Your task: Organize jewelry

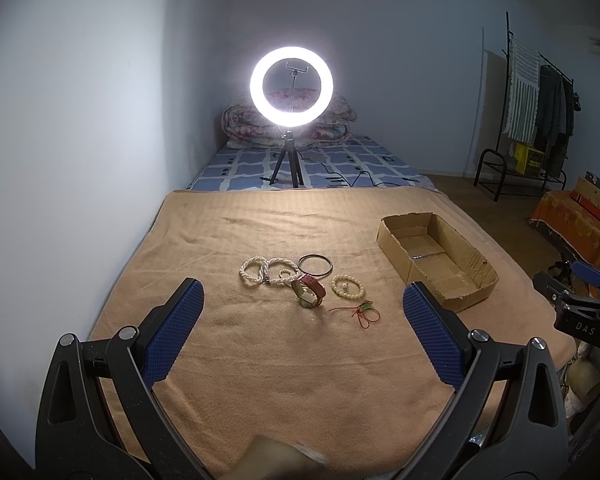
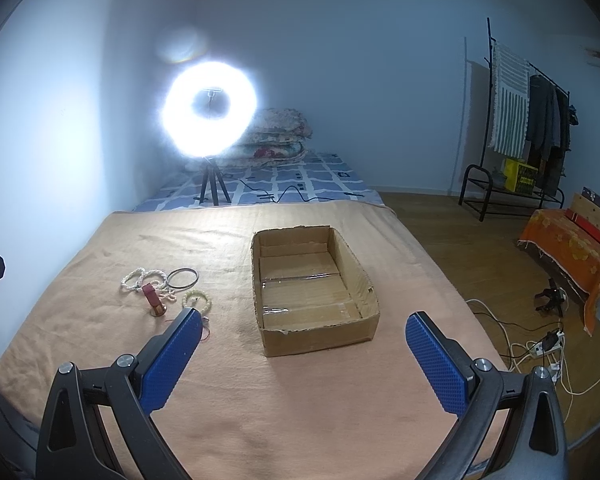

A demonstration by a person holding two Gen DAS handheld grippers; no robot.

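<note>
We hold both grippers spread wide, empty: left gripper [image 1: 302, 300] just short of the wristwatch [image 1: 309, 291]; right gripper [image 2: 304, 330] facing the cardboard box [image 2: 356, 268].

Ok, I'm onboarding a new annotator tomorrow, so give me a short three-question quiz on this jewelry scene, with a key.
1. True or false: the cardboard box already holds a bracelet.
2. Which piece lies nearest the box in the left wrist view? A) pearl strand B) dark bangle C) yellow bead bracelet
3. What state are the left gripper and right gripper in?

Key
1. False; no jewelry is in it.
2. C
3. Both are open and hold nothing, above the tan blanket.
</note>
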